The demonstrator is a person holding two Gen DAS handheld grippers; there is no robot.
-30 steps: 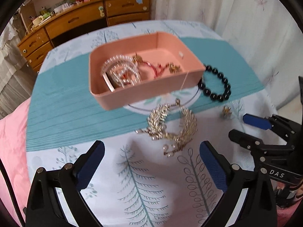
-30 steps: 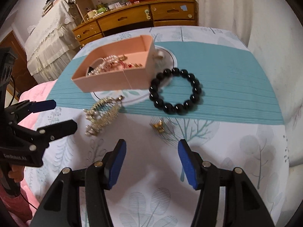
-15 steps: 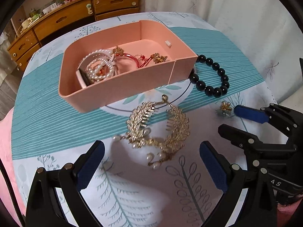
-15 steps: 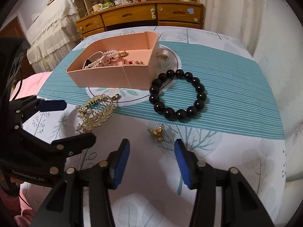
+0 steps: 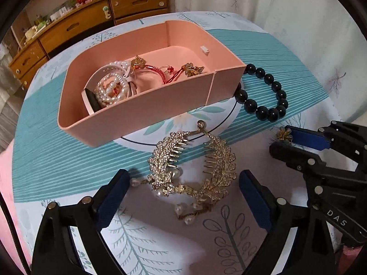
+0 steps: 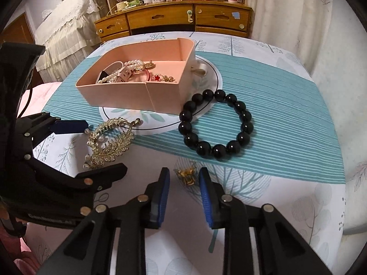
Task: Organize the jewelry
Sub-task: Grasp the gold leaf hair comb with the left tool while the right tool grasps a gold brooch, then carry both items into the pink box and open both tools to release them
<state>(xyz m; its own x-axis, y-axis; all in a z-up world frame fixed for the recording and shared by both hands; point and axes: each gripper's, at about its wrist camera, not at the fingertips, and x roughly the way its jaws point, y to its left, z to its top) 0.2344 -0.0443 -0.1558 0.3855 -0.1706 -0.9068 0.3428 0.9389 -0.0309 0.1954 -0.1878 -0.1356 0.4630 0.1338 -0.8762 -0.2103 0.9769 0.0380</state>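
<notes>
A gold leaf-shaped hair comb [image 5: 165,160] with pearl drops lies on the cloth between the wide jaws of my left gripper [image 5: 183,183]. The jaws are closing and the pads do not touch it. Behind it stands a pink box [image 5: 149,105] holding pearl strands, a red cord and gold pieces. A black bead bracelet [image 6: 190,138] lies to the right of the box. My right gripper [image 6: 184,173] is closing around a small gold flower piece [image 6: 186,177], with a thin gap at each pad. In the right wrist view the comb [image 6: 114,149] sits inside the left gripper [image 6: 104,145].
A white round mat [image 6: 206,68] lies under the box on the teal striped runner [image 6: 286,114]. A wooden dresser [image 6: 160,18] stands beyond the table, curtains hang at the right, and pink bedding [image 6: 34,91] lies off the left edge.
My left gripper has come down and closer, so the comb now lies between its fingers. The right jaws have narrowed around the gold flower piece.
</notes>
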